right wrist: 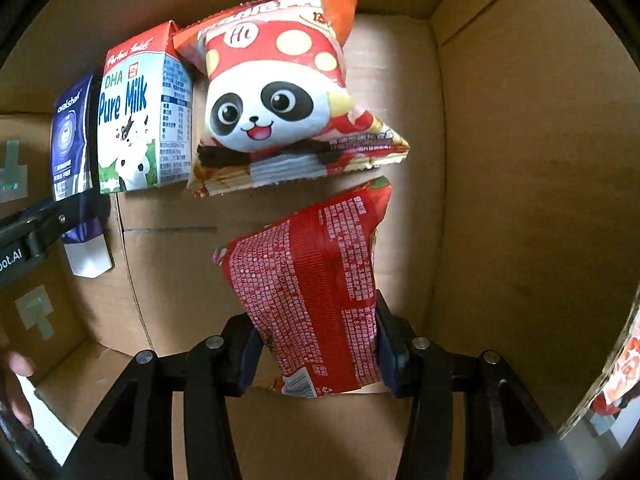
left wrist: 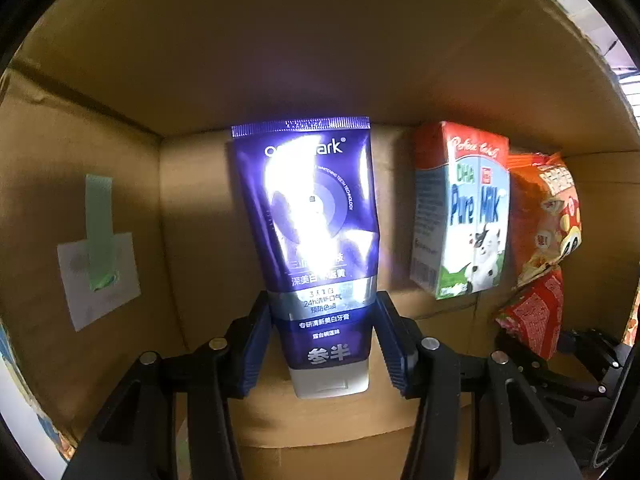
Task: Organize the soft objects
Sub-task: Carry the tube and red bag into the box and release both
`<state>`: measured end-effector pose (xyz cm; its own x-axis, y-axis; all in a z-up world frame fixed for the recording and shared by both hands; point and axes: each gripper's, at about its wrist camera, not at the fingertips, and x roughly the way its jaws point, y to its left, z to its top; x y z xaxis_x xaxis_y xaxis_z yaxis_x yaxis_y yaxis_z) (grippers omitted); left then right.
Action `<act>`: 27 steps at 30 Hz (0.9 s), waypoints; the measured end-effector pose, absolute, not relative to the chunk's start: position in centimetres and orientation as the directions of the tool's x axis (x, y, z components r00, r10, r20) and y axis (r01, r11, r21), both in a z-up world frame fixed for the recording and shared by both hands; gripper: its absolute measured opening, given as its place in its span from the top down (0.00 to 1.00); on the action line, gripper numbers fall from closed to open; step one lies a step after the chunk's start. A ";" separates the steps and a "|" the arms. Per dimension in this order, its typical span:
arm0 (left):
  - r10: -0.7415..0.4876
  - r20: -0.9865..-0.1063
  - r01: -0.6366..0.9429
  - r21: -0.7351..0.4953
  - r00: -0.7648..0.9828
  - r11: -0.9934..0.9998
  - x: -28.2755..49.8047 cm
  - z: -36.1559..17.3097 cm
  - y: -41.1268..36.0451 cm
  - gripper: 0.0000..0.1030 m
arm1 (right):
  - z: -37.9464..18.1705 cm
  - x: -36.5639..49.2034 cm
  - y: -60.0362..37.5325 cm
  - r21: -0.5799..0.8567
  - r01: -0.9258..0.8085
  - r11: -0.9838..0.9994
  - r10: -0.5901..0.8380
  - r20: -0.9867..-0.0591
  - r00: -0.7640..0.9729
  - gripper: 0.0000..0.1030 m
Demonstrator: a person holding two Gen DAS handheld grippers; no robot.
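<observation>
Cardboard box walls fill both views, its floor carrying everything. On its left wall sits a white paper patch under a strip of green tape.

Panda snack bag is the biggest item: it rests against the back wall, puffed, its lower seam toward the cameras. Just left of it, touching or nearly so, the milk carton stands against the same wall; the left wrist view shows the carton with the panda bag at its right.

Next in size, the red pouch is pinched between the blue pads of the right gripper, the jaws narrowed to the pouch's width and pressing both its sides near its lower end. Its upper end reaches almost to the panda bag's lower seam; whether they touch cannot be told. From the left wrist view the pouch hangs below the panda bag, the right gripper dark behind it.

Toothpaste tube stands cap down, crimped end up, left of the carton with a gap between. The left gripper clamps it low on the body, both blue pads against its sides just above the white cap. In the right wrist view the tube appears at far left, the left gripper crossing its lower part.
</observation>
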<state>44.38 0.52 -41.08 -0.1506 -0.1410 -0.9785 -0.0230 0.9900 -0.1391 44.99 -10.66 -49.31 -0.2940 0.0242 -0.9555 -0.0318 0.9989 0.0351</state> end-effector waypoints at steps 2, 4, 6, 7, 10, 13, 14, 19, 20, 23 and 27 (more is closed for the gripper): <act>-0.141 -0.976 -0.034 -0.137 -0.167 0.990 44.5 -41.2 0.6 0.54 | -49.5 44.9 -10.8 0.031 -0.038 0.999 0.019 -0.953 -0.302 0.45; -0.152 -0.971 -0.043 -0.147 -0.183 0.988 44.6 -41.1 0.5 0.53 | -49.7 45.2 -10.4 0.034 -0.046 0.998 0.018 -0.954 -0.300 0.39; -0.155 -0.971 -0.037 -0.151 -0.183 0.988 44.7 -40.7 0.3 0.50 | -49.0 44.9 -10.3 0.035 -0.053 0.998 0.018 -0.955 -0.295 0.38; -0.156 -0.971 -0.033 -0.152 -0.181 0.988 44.7 -40.4 0.2 0.47 | -48.7 44.9 -10.2 0.033 -0.052 0.998 0.016 -0.956 -0.293 0.37; -0.160 -0.972 -0.028 -0.158 -0.169 0.987 44.8 -39.2 -0.1 0.41 | -47.8 45.3 -10.1 0.028 -0.042 0.999 0.015 -0.958 -0.286 0.35; -0.167 -0.974 -0.023 -0.166 -0.153 0.986 44.8 -38.0 -0.5 0.35 | -46.6 45.3 -10.1 0.038 -0.041 0.998 0.025 -0.962 -0.273 0.31; -0.173 -0.974 -0.026 -0.171 -0.146 0.985 44.7 -37.4 -0.6 0.31 | -45.8 45.3 -10.3 0.039 -0.042 0.998 0.027 -0.963 -0.268 0.29; -0.181 -0.980 -0.045 -0.178 -0.081 0.983 43.0 -35.3 -0.9 0.13 | -43.6 44.4 -10.0 0.069 -0.021 0.997 0.062 -0.970 -0.236 0.04; -0.181 -0.981 -0.049 -0.178 -0.065 0.983 42.5 -34.8 -0.9 0.10 | -43.1 44.1 -9.8 0.065 -0.015 0.998 0.060 -0.973 -0.225 0.01; -0.185 -0.983 -0.065 -0.184 -0.009 0.981 41.2 -33.4 -0.6 0.05 | -41.1 43.1 -10.4 0.065 -0.003 0.998 0.064 -0.984 -0.169 0.00; -0.184 -0.980 -0.077 -0.189 0.070 0.979 38.5 -30.8 0.1 0.04 | -39.1 41.7 -10.7 0.085 0.008 0.996 0.085 -0.988 -0.128 0.00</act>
